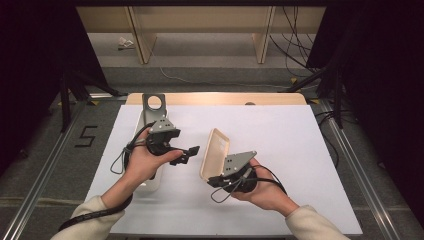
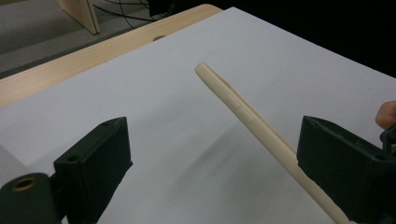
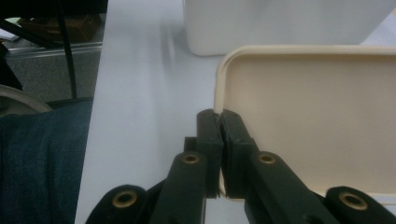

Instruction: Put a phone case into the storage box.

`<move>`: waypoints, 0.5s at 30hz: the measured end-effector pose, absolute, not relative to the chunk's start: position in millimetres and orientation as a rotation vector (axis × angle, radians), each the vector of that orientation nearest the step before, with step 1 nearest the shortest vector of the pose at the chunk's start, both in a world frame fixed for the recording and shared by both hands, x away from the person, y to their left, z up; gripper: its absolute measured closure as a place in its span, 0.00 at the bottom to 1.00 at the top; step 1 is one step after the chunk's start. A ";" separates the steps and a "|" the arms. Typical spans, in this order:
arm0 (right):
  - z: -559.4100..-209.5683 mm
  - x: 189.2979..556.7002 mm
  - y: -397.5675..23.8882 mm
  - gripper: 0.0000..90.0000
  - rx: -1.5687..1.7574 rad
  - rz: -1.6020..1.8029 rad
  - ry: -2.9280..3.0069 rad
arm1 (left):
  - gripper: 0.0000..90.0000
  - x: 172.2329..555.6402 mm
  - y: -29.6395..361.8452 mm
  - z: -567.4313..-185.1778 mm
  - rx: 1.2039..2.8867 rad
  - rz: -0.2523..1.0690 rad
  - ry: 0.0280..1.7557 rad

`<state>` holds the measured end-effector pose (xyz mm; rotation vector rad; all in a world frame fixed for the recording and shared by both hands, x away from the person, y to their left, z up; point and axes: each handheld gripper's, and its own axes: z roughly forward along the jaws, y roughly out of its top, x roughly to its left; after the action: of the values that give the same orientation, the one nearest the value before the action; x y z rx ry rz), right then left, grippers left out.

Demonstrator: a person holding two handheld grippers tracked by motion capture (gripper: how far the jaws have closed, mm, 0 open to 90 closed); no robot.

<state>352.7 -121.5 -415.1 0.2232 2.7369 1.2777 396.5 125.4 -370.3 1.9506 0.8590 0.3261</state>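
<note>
My right tongs (image 1: 216, 176) are clamped on the rim of the beige lid (image 1: 214, 152), held upright above the counter (image 1: 280, 145), while my left tongs (image 1: 186, 155) stand apart beside it; the white container (image 1: 150, 182) remains uncovered, so fitting is judged outstanding.

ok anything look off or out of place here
Nothing looks spilled or damaged. The beige lid is off the table, tilted nearly on edge, pinched at its rim by the right gripper; the white container sits by the left hand.

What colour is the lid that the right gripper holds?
The lid is cream, a pale beige; the right gripper view shows it best.
</note>
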 end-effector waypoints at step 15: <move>-414.7 349.9 -118.3 0.98 0.209 1.276 2.744 | 0.15 413.7 97.1 -372.3 2.006 0.272 0.891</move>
<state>349.9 -118.3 -414.7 0.2091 2.7437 1.2757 413.7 97.1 -372.3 2.0065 0.8908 0.2724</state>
